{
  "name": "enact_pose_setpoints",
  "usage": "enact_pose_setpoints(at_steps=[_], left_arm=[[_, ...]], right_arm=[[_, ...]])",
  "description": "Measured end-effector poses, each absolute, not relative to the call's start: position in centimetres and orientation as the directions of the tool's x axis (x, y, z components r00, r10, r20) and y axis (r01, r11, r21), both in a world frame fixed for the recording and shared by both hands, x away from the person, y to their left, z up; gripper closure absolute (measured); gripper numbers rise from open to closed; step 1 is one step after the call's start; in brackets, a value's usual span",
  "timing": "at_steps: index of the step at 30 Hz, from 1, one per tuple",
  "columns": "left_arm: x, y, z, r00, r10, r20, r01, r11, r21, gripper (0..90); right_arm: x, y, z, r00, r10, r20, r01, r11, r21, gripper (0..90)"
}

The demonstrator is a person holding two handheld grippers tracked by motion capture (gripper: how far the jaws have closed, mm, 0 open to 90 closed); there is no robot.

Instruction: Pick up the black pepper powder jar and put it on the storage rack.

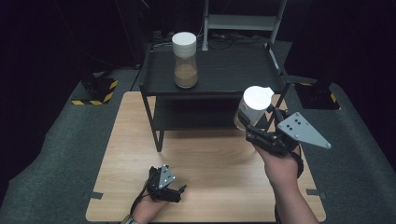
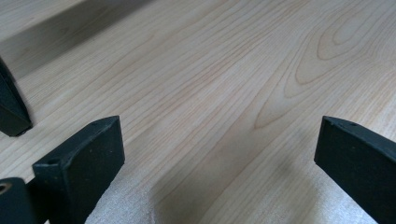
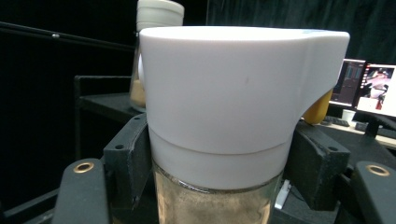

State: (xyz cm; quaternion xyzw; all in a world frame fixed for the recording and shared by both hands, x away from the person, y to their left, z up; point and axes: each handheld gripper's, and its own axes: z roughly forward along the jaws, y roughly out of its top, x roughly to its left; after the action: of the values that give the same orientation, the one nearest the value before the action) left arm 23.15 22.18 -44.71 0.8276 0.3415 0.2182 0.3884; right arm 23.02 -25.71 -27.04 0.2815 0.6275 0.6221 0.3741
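Right claw (image 1: pixel 254 128) clenched on white-lidded jar (image 1: pixel 252 109), black shelf (image 1: pixel 219 74) with second jar (image 1: pixel 185 59) just beyond

Close, low view over a pale wooden table top (image 2: pixel 219 88) with curving grain. The left gripper (image 2: pixel 219 154) has its two black jaws set wide apart, one at seven o'clock, one at four o'clock, with bare wood between them. A black leg (image 2: pixel 11 109) stands on the wood at nine o'clock.
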Motion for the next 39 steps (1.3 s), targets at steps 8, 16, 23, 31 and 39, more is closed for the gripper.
enact_pose_setpoints(at_steps=[8,16,23,31,39], left_arm=[[23.3,22.3,-44.7,0.670,0.737,0.086,0.403,-0.459,0.792,1.9],[23.3,22.4,-44.7,0.673,0.735,0.083,0.403,-0.459,0.792,1.9],[23.3,22.4,-44.7,0.674,0.734,0.080,0.402,-0.456,0.794,1.9],[23.4,22.6,-44.7,0.676,0.733,0.077,0.401,-0.454,0.796,1.9],[23.5,22.7,-44.7,0.680,0.730,0.069,0.403,-0.451,0.796,1.9]], right_arm=[[24.3,-25.7,-25.7,-0.547,0.831,-0.098,-0.105,0.049,0.993,29.9],[25.4,-25.2,-24.3,-0.529,0.843,-0.096,-0.115,0.041,0.993,29.9],[26.8,-24.5,-22.9,-0.520,0.848,-0.101,-0.118,0.046,0.992,29.9],[28.9,-23.9,-21.8,-0.519,0.851,-0.084,-0.109,0.032,0.994,29.9],[30.5,-22.8,-21.5,-0.504,0.856,-0.115,-0.096,0.077,0.992,29.8]])
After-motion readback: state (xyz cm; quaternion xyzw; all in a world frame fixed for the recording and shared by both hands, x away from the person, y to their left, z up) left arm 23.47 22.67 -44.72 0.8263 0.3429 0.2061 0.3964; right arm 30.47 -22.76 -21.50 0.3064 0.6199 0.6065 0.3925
